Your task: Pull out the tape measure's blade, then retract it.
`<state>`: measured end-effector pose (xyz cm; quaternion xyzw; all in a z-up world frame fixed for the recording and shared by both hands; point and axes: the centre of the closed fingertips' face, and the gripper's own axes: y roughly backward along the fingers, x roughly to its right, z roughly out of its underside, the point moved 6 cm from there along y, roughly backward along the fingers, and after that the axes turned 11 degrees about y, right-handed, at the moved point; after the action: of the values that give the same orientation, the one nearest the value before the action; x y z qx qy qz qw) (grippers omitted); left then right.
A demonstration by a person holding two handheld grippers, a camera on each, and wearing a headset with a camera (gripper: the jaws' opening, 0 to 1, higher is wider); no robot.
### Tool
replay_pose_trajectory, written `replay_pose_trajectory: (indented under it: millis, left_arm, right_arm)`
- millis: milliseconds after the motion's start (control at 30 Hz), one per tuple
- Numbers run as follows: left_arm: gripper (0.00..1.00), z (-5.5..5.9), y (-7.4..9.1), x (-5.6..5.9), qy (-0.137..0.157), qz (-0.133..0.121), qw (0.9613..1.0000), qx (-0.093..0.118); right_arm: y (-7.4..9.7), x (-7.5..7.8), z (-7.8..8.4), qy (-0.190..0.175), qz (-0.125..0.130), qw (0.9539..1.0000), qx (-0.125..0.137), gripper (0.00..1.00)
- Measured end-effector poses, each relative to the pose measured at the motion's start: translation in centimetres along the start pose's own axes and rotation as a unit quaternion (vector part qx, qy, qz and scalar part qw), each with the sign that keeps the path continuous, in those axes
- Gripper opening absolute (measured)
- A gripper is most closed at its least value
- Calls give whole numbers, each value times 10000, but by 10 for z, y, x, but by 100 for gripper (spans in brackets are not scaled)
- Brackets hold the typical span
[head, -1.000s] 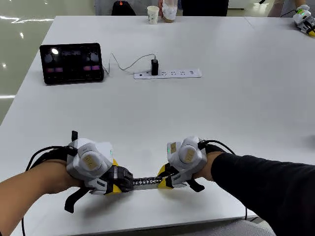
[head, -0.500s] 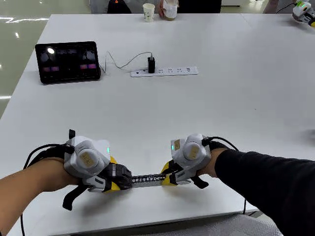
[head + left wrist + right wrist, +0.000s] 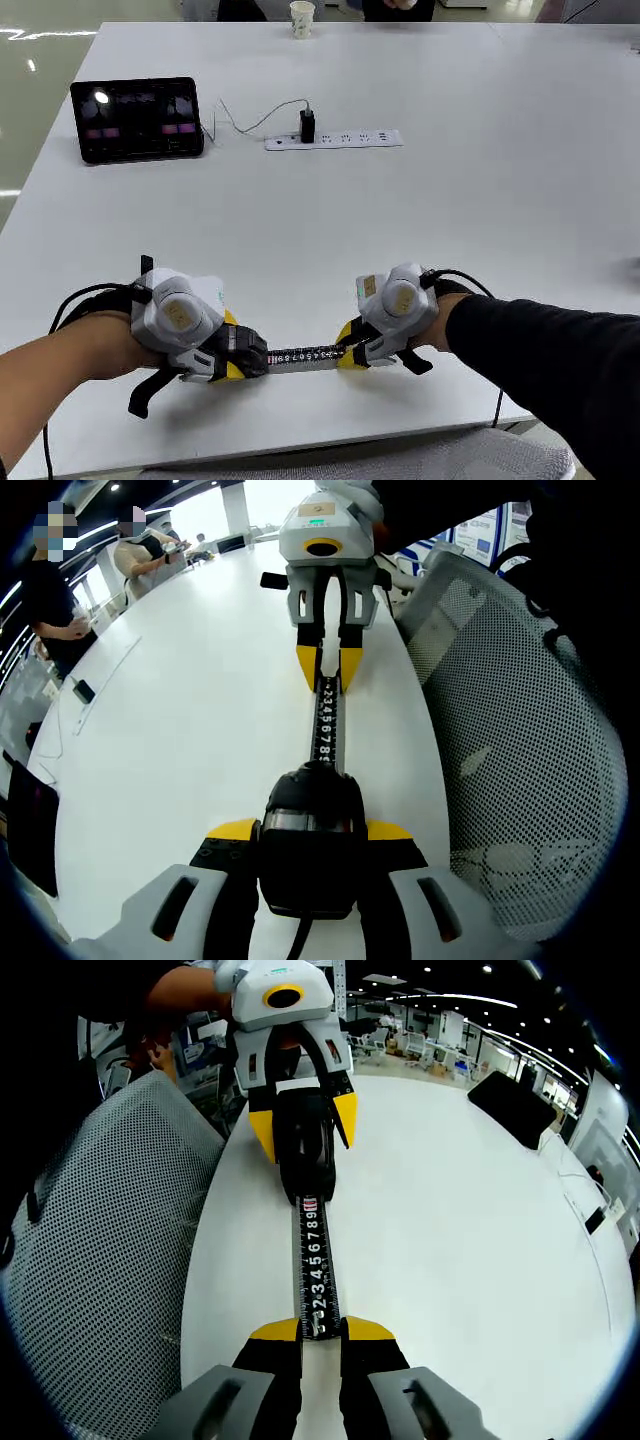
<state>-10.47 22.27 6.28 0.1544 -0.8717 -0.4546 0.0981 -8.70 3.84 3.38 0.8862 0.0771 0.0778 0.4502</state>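
The left gripper (image 3: 232,362) clamps the tape measure case (image 3: 313,815); the right gripper (image 3: 350,357) clamps the blade (image 3: 313,1260) tip. The blade lies straight between them, along the table (image 3: 400,220) near edge; further extension requires separating the grippers along this axis

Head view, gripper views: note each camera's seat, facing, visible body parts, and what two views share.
Head view: on the headset, facing down at the table; both forearms, left gripper and right gripper show.
Left gripper view: on the left gripper, facing the case in its jaws and the right gripper.
Right gripper view: on the right gripper, facing the left gripper; a hand behind it.
Shared: both gripper views show the blade.
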Motion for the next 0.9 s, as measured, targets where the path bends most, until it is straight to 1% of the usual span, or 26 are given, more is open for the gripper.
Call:
replay_pose_trajectory:
  millis: [900]
  left_arm:
    - [32,0,0,0,41,-3,10000,44]
  right_arm:
    - [11,-1,15,8,14,9999,-101,10]
